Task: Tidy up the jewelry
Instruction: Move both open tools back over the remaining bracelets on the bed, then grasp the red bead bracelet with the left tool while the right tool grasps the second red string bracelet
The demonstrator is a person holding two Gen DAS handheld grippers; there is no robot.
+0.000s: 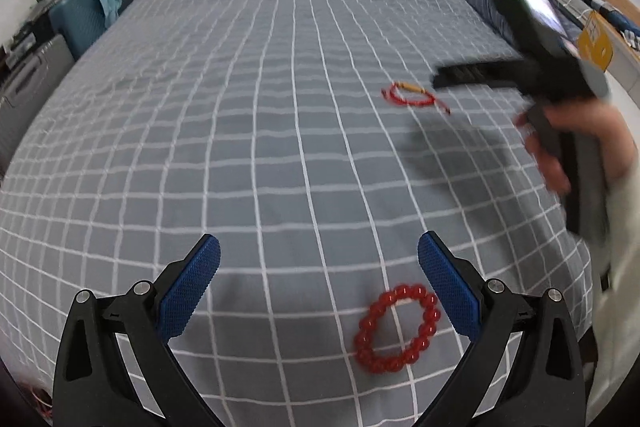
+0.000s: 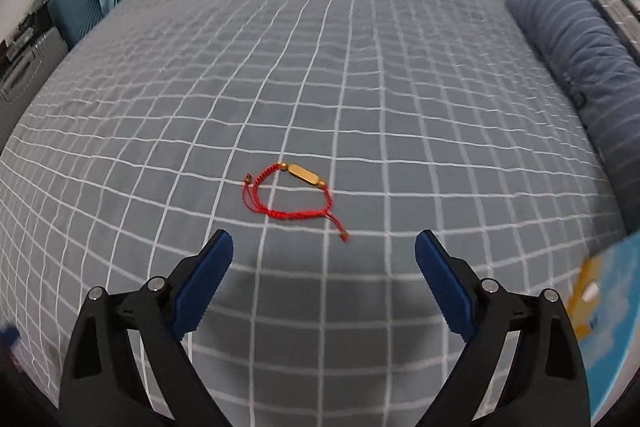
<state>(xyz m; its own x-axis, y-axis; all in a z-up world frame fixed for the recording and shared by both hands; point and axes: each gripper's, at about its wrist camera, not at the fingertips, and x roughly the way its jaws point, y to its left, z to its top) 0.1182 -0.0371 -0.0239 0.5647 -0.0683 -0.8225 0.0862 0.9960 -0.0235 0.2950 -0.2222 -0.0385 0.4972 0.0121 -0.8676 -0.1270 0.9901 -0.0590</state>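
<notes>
The right gripper [image 1: 472, 77] and the hand [image 1: 560, 147] at the right of the left wrist view are smeared by blur; its fingertips cannot be told apart.

On the bed [image 1: 240, 107] the beaded bracelet [image 1: 396, 329] lies at lower centre-right of the left wrist view, the cord bracelet [image 1: 412, 95] well apart toward upper right, the pillow [image 2: 580, 67] along the right edge, a suitcase [image 1: 76, 23] at upper left.
</notes>
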